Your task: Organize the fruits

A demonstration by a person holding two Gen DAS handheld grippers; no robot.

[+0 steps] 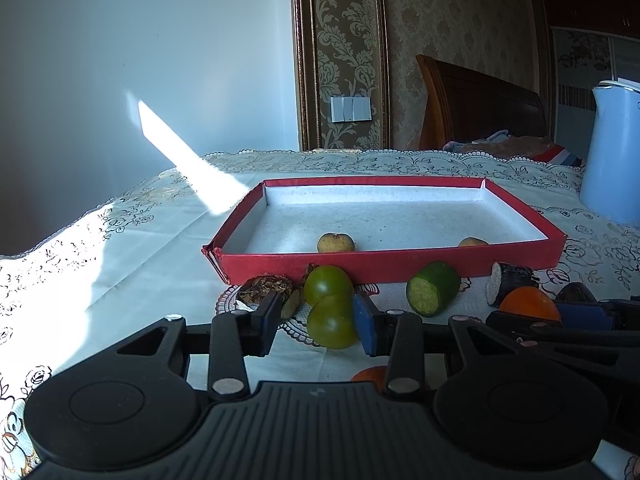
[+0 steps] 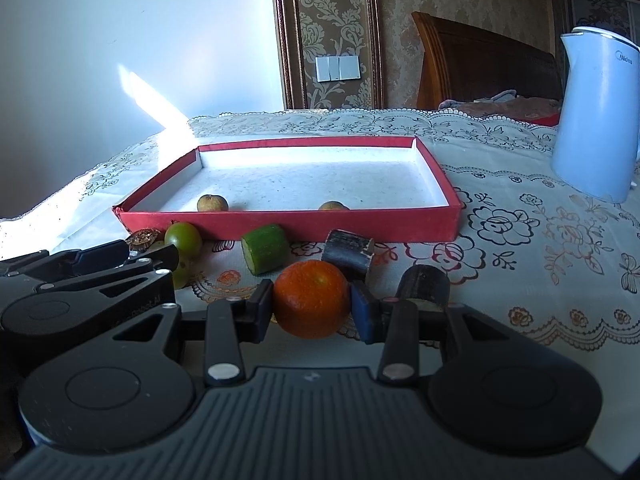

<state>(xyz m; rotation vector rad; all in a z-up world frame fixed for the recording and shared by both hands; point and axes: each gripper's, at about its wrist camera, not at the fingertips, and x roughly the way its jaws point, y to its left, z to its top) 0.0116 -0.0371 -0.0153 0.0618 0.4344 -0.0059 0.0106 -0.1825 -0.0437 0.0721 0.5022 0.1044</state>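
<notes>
My left gripper (image 1: 318,316) straddles a green tomato (image 1: 332,322) lying on the tablecloth. Its right pad touches the tomato and its left pad stands clear, so it is open. A second green tomato (image 1: 328,284) lies just behind. My right gripper (image 2: 312,306) is shut on an orange (image 2: 311,299), with both pads against its sides. The red tray (image 1: 380,266) (image 2: 280,224) lies just beyond and holds two tan round fruits (image 1: 336,243) (image 1: 473,242). The left gripper (image 2: 140,256) shows at the left of the right wrist view.
In front of the tray lie a cucumber piece (image 2: 266,248), two dark cane pieces (image 2: 348,254) (image 2: 424,284) and a brown husk (image 1: 264,286). Another orange (image 1: 370,374) peeks under my left gripper. A pale blue kettle (image 2: 596,120) stands at the right.
</notes>
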